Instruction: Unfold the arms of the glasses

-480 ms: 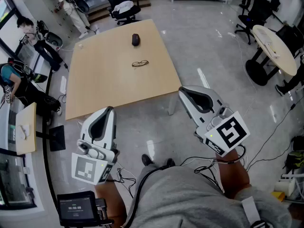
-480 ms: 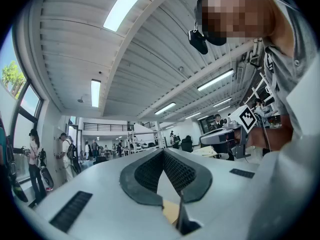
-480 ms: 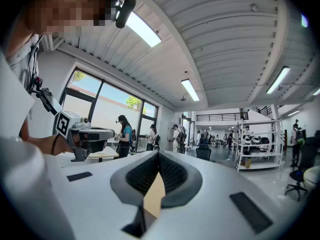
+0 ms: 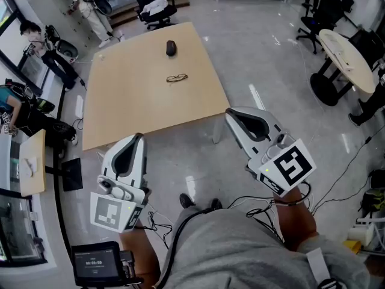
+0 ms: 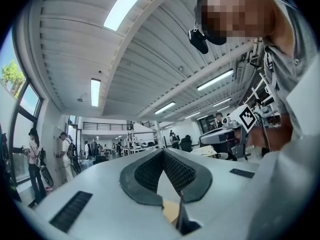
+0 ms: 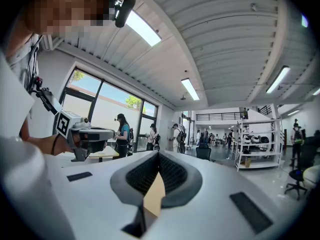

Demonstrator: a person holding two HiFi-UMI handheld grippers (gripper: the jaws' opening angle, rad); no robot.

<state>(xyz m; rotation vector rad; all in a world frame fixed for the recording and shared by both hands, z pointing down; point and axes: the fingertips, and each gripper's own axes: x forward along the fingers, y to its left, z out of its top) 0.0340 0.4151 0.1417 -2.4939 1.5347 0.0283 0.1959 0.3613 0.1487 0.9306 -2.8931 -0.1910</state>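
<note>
The dark-framed glasses [image 4: 177, 77] lie with their arms folded near the middle of a light wooden table [image 4: 120, 101], seen only in the head view and far ahead of both grippers. My left gripper [image 4: 133, 138] is held over the floor short of the table's near edge, its jaws together and nothing between them. My right gripper [image 4: 231, 114] is off the table's near right corner, likewise shut and empty. In the gripper views the left gripper [image 5: 162, 151] and the right gripper [image 6: 158, 154] point level across the room, and neither shows the glasses.
A small dark object [image 4: 171, 48] sits on the table beyond the glasses. A black office chair [image 4: 153, 8] stands behind the table, a round white table [image 4: 346, 59] at right, a small desk [image 4: 33, 161] and people [image 4: 18, 107] at left. Cables [image 4: 252, 206] trail on the floor by my feet.
</note>
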